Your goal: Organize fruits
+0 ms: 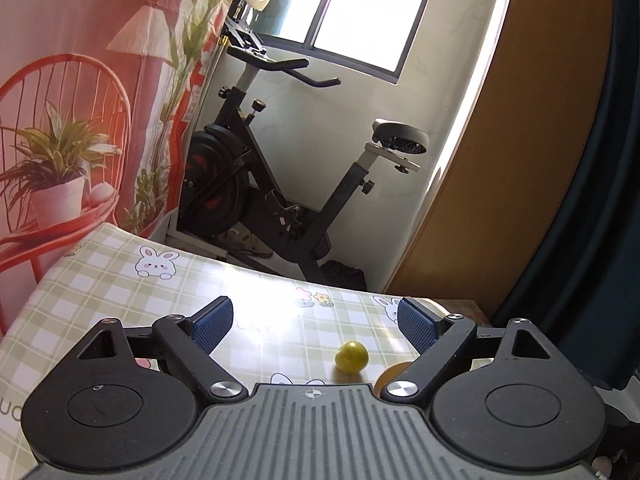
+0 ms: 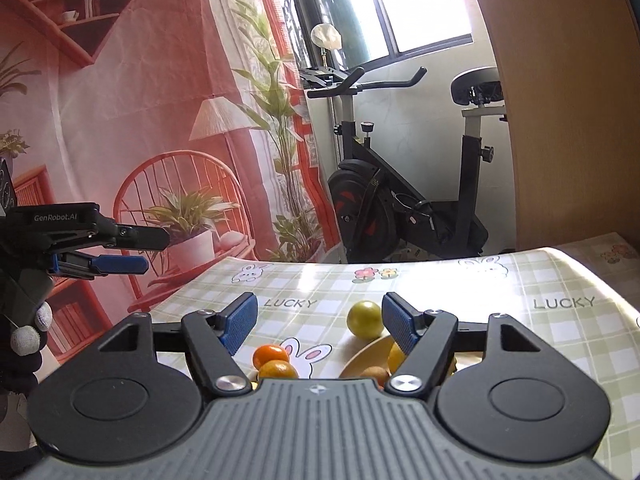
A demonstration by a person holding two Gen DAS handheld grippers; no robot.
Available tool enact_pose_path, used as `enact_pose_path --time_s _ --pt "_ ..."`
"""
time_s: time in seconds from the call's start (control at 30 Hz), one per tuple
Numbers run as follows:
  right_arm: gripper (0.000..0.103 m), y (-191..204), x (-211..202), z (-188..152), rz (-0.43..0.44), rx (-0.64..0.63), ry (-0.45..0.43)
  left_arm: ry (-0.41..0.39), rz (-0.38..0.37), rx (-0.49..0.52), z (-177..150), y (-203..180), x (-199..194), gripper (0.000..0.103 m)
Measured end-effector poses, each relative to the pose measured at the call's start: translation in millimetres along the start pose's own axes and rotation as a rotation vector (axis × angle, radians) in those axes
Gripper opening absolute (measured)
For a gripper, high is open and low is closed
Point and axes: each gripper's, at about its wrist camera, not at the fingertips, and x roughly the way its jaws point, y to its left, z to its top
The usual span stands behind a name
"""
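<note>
Open tongs, checked tablecloth, exercise bike

Your left gripper has a ribbed grey housing with a small crosshair mark at its front edge, flanked by two round black hubs with recessed discs. Black link arms with triangular cut-outs run forward from silver pivot screws, and each one ends in a blue pad with a fine cross-hatched texture. Your right gripper is built the same way: grey ribbed body, black hubs, silver screws, blue textured pads. Seen from the side in the right wrist view, the left tool shows white "GenRobot.AI" lettering on its black upper body. Your left hand wears a dark glove with pale grey fingertips.
</note>
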Motion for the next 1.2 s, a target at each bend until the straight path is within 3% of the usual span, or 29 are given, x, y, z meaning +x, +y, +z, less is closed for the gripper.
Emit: enact_pose_path --time_s 0.23,0.43,0.53,0.73,1.2 --pt "0.086 28 21 39 0.033 -0.064 0.016 -0.014 0.109 0.055 13 -3 -14 0.092" --pt "0.093 33 43 43 0.082 -0.101 0.15 -0.004 0.166 -0.011 0 12 -15 0.091" --pt "0.097 31 45 38 0.07 -0.062 0.146 0.0 0.189 -0.026 -9 13 -17 0.091" --pt "0.1 31 37 19 0.058 -0.027 0.124 0.019 0.207 -0.019 -29 7 -24 0.091" --pt "0.1 44 -13 -6 -0.017 -0.026 0.093 0.041 0.139 0.002 -43 -8 -39 0.091"
